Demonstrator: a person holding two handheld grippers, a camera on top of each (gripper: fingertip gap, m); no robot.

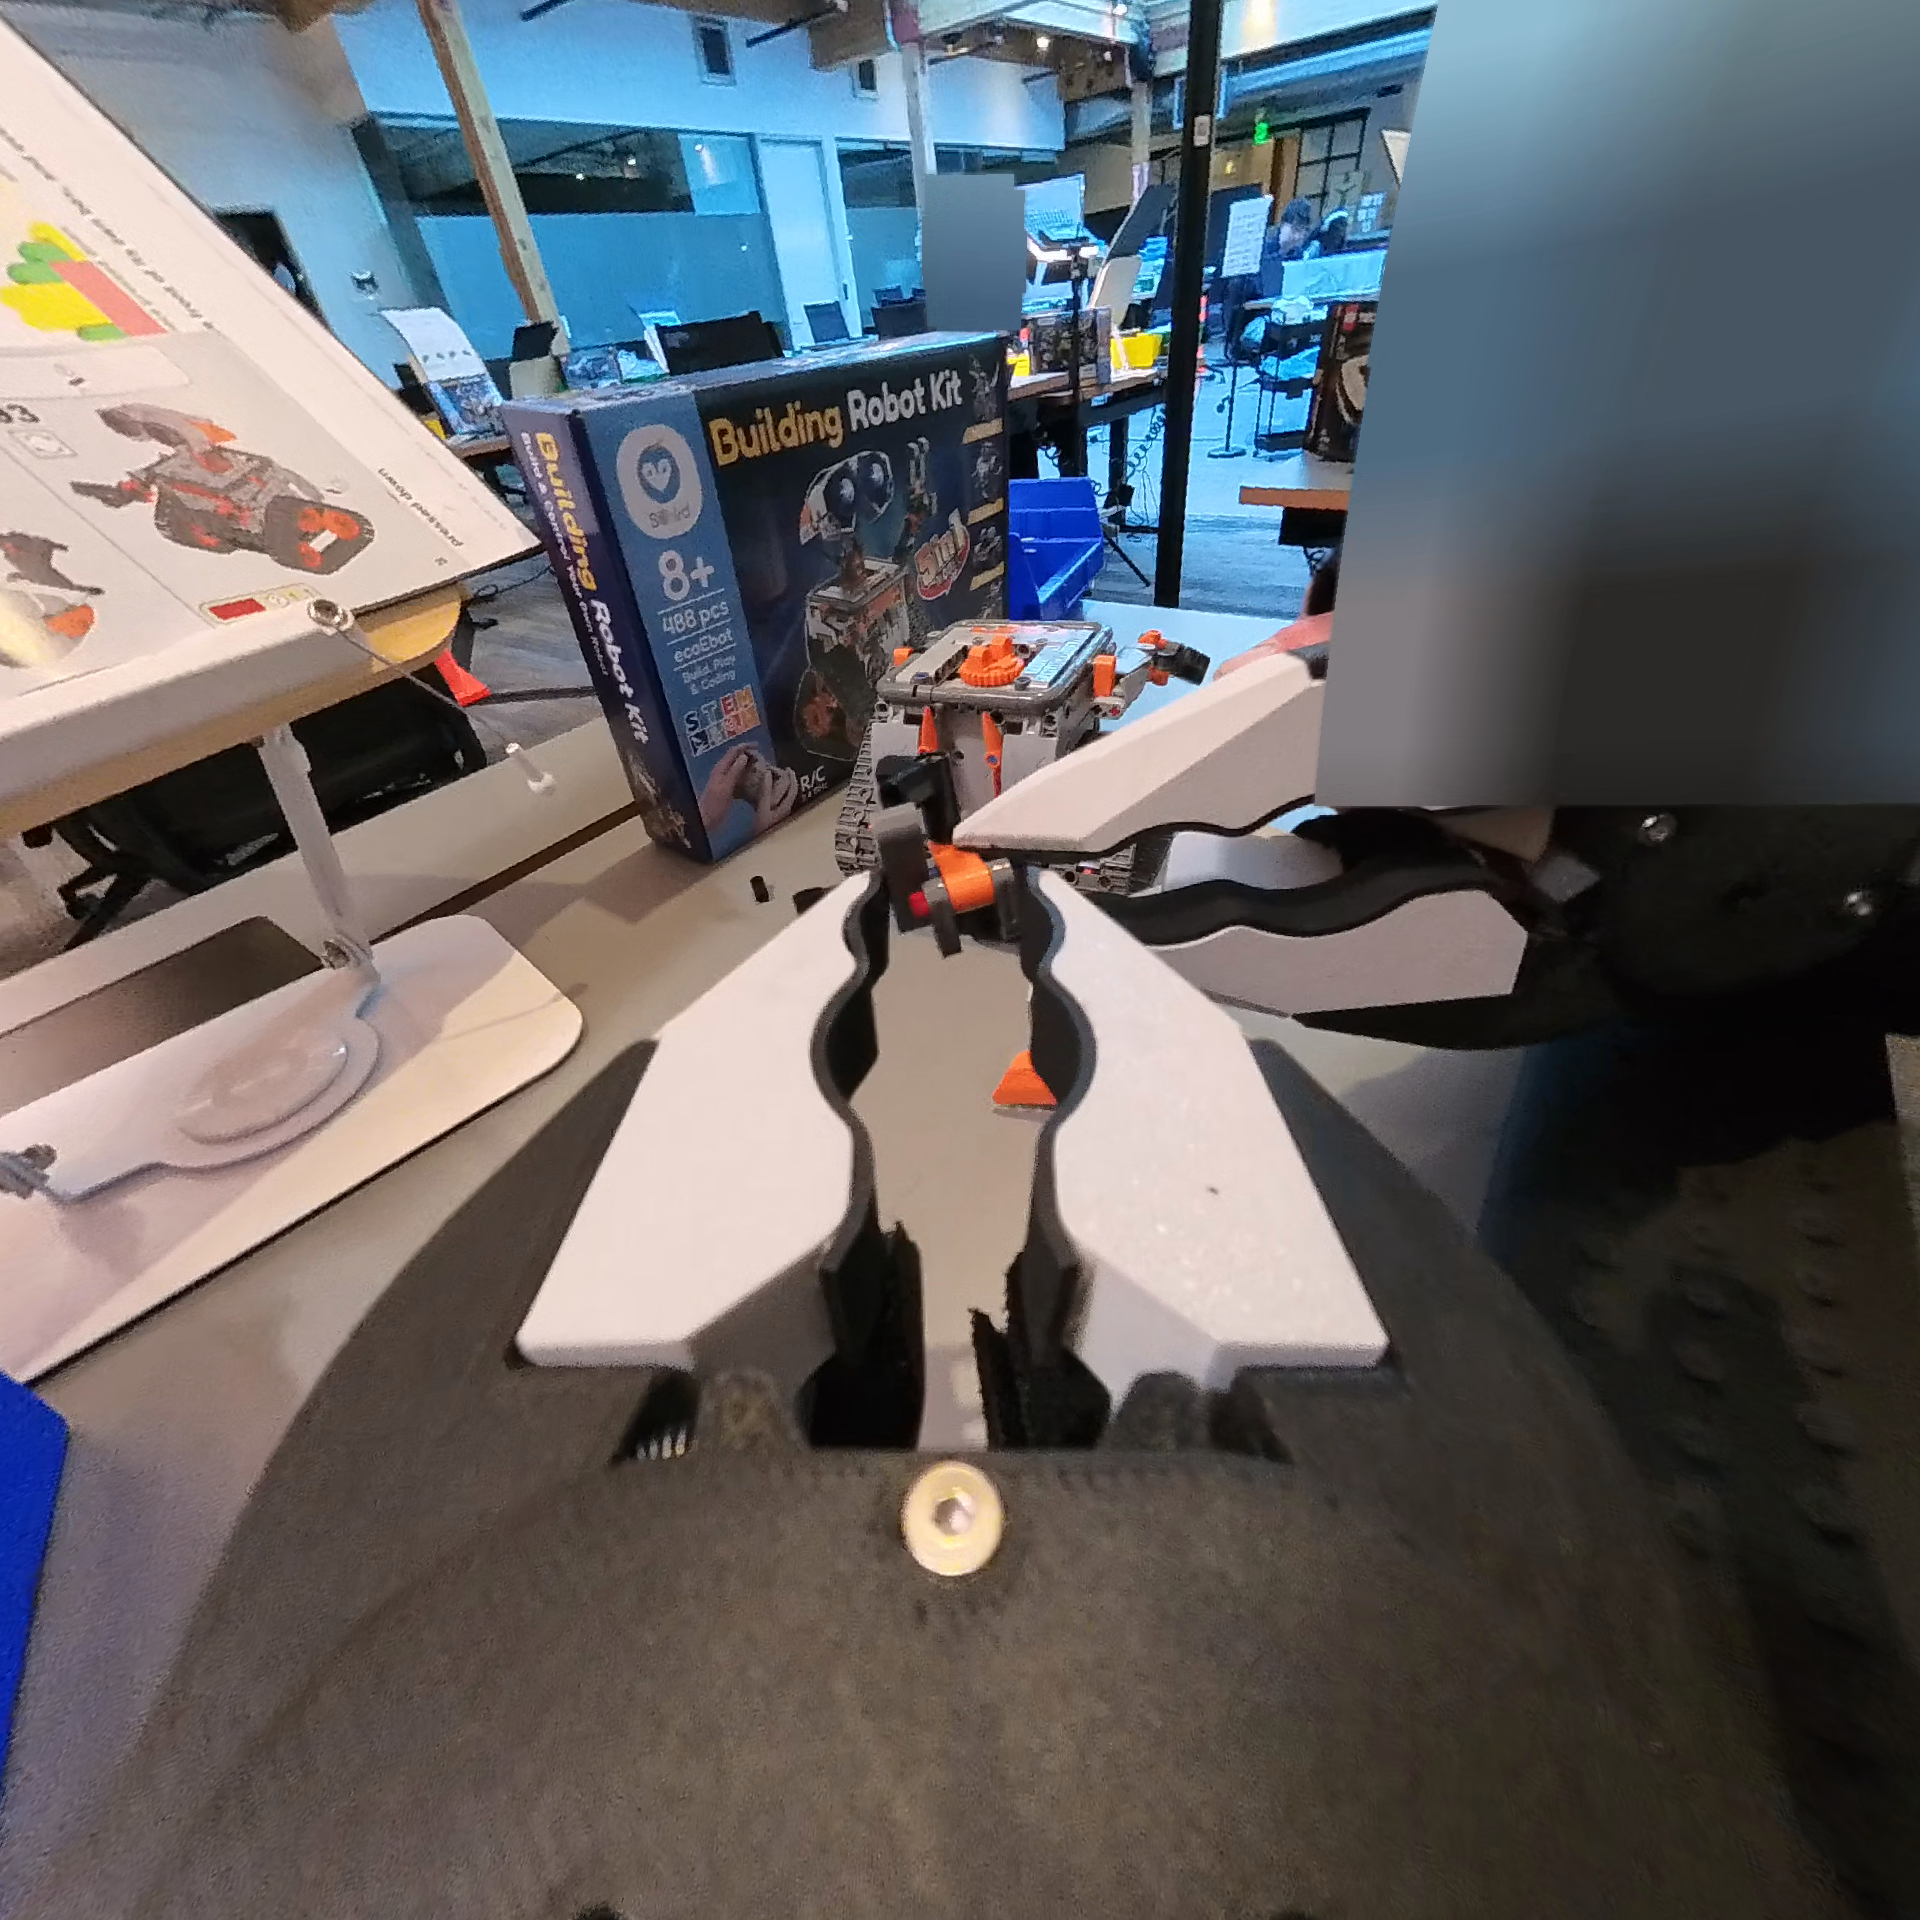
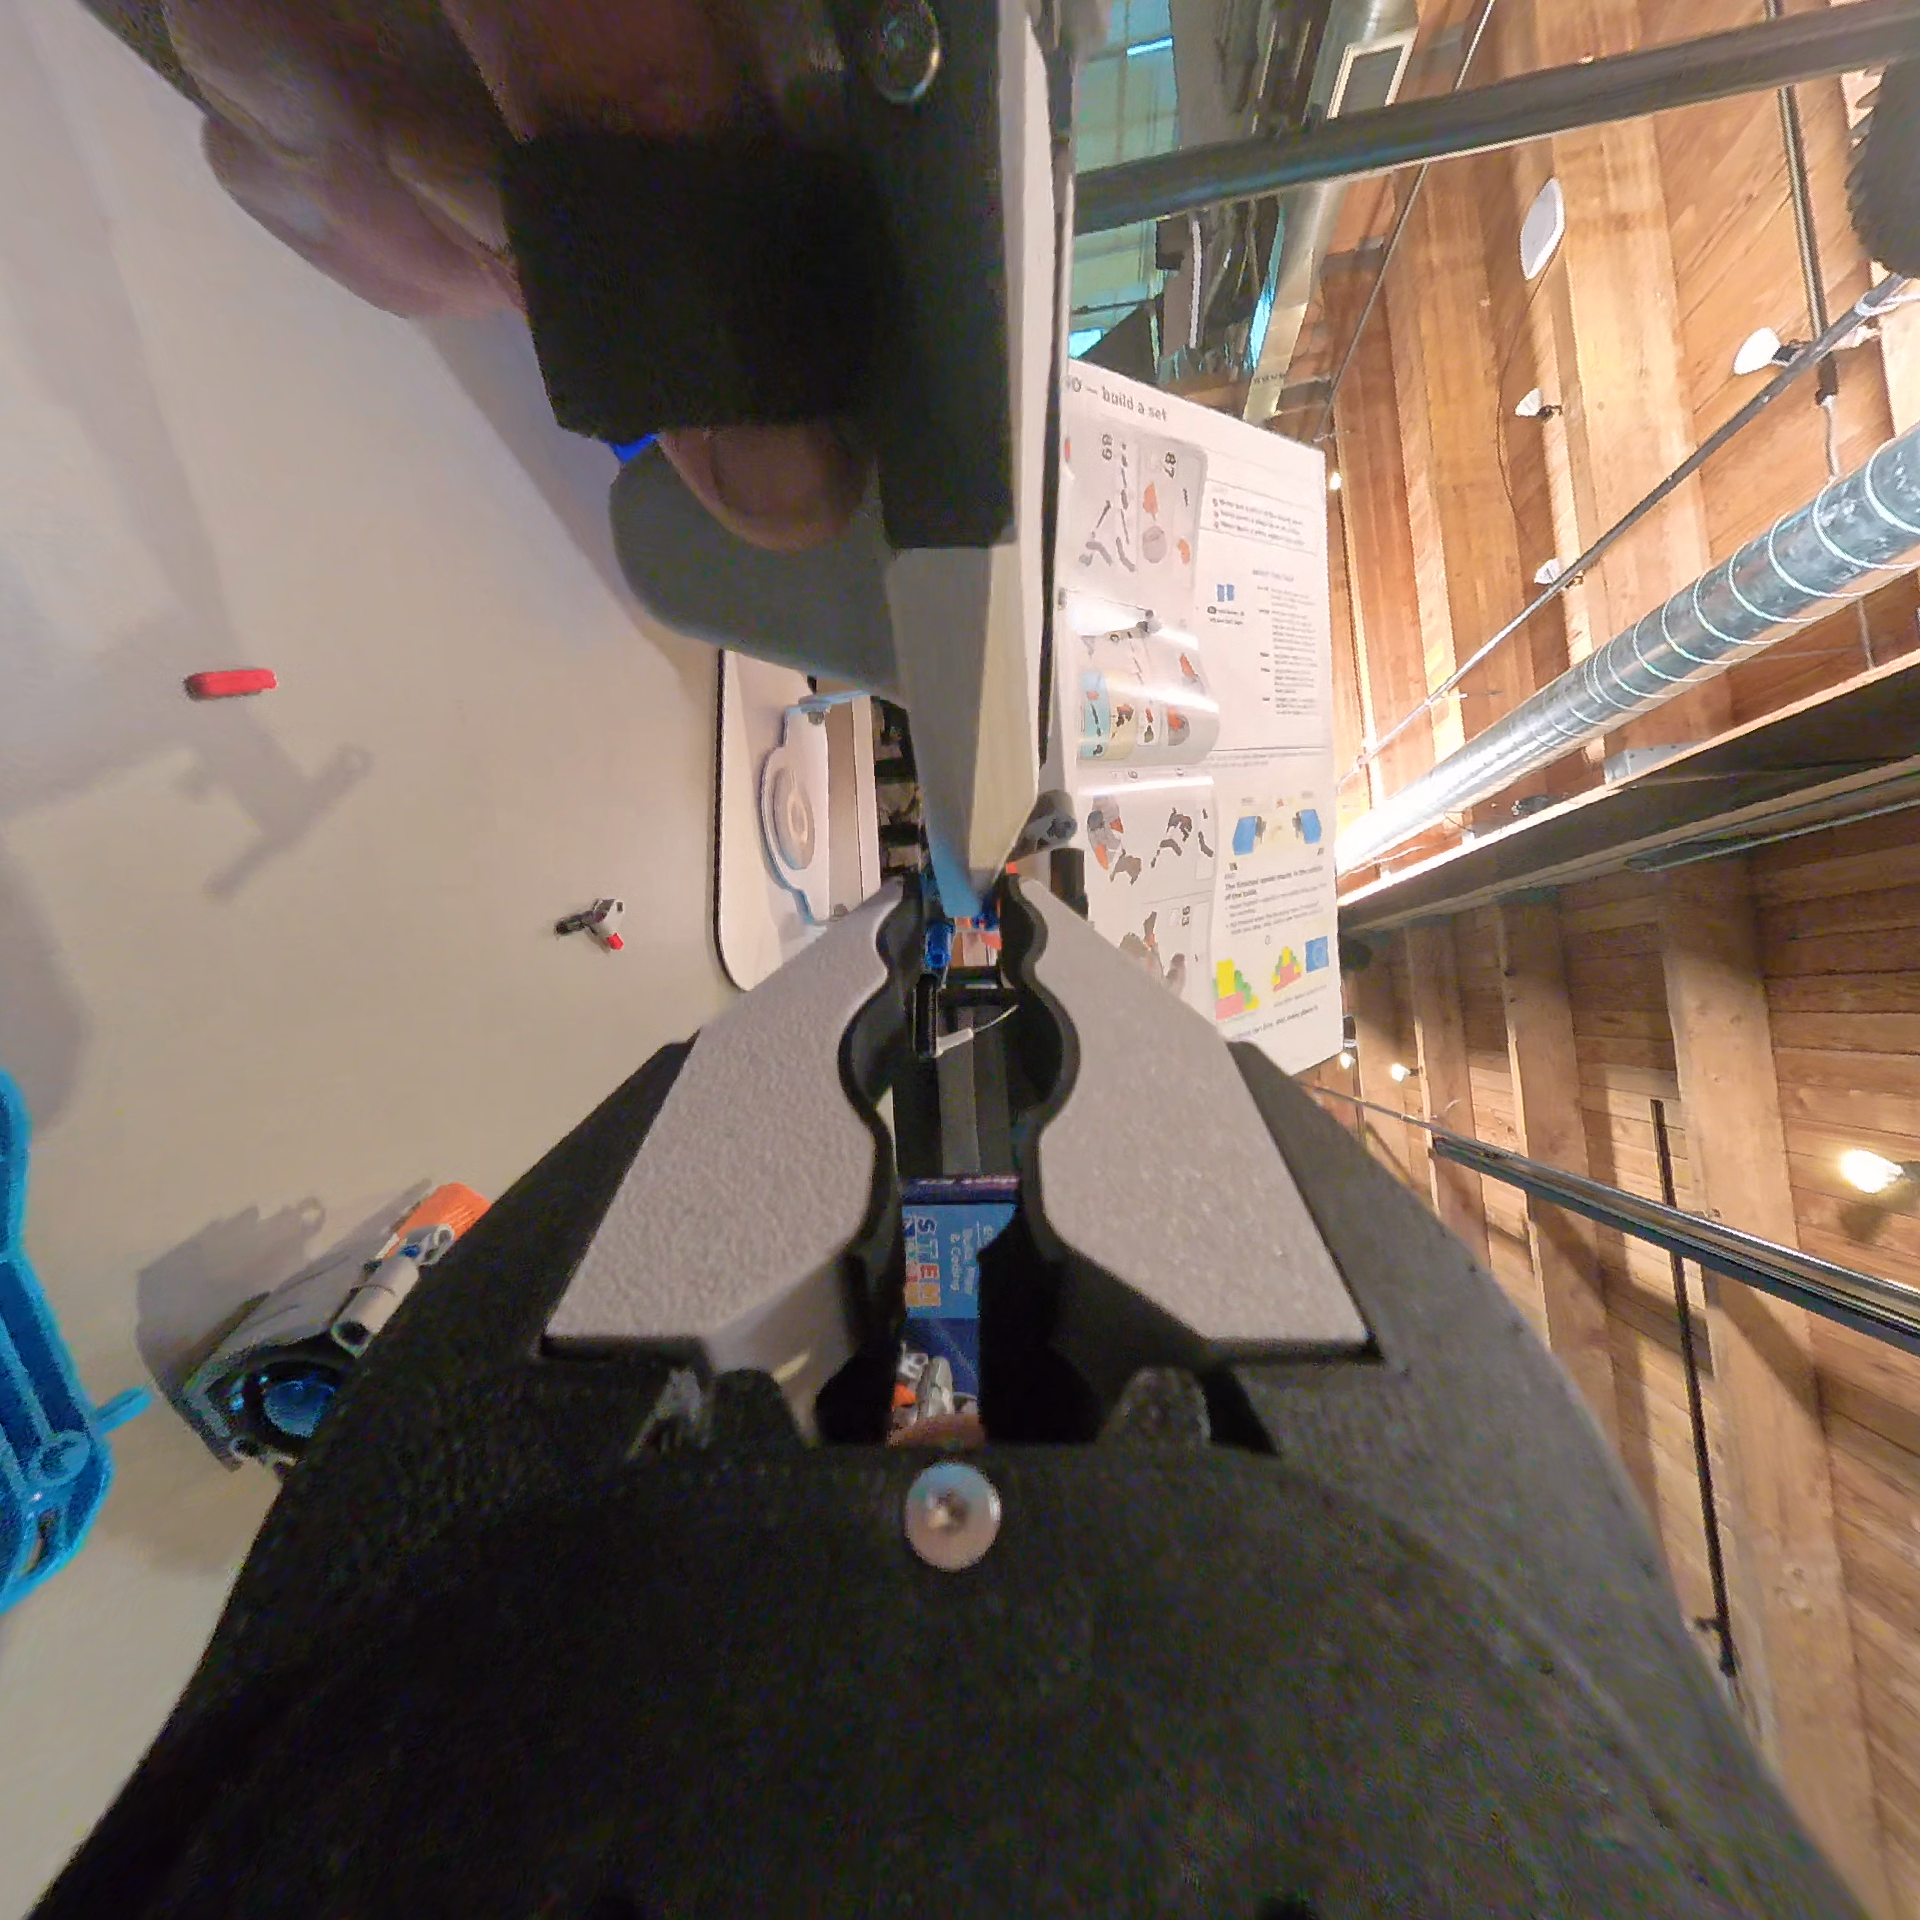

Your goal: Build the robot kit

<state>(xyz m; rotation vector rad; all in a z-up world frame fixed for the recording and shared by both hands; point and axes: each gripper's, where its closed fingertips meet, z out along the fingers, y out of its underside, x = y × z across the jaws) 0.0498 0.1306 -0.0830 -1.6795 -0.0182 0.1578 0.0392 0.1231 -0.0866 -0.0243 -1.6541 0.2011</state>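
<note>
A small grey, black and orange brick assembly [image 1: 951,894] sits above the table [image 1: 665,831], before a tracked brick robot [image 1: 987,727]. Left gripper [image 1: 951,899] reaches forward, jaws clamped on it; right gripper [image 1: 971,842] enters sideways, jaws closed on the same piece. A kit box [image 1: 769,582] stands behind.

1. The left gripper [image 1: 951,914] points forward and level, its two white fingers [image 1: 748,1101] a narrow gap apart, closed on a small grey and orange part at the tips.
2. The right gripper [image 1: 997,862] reaches in from the right, rolled on its side, its fingers [image 1: 1143,769] one above the other, tips meeting the left gripper's tips.
3. In the right wrist view, the right gripper [image 2: 961,914] has its fingers nearly together, and a bare hand [image 2: 353,156] grips the left gripper's body.
</note>
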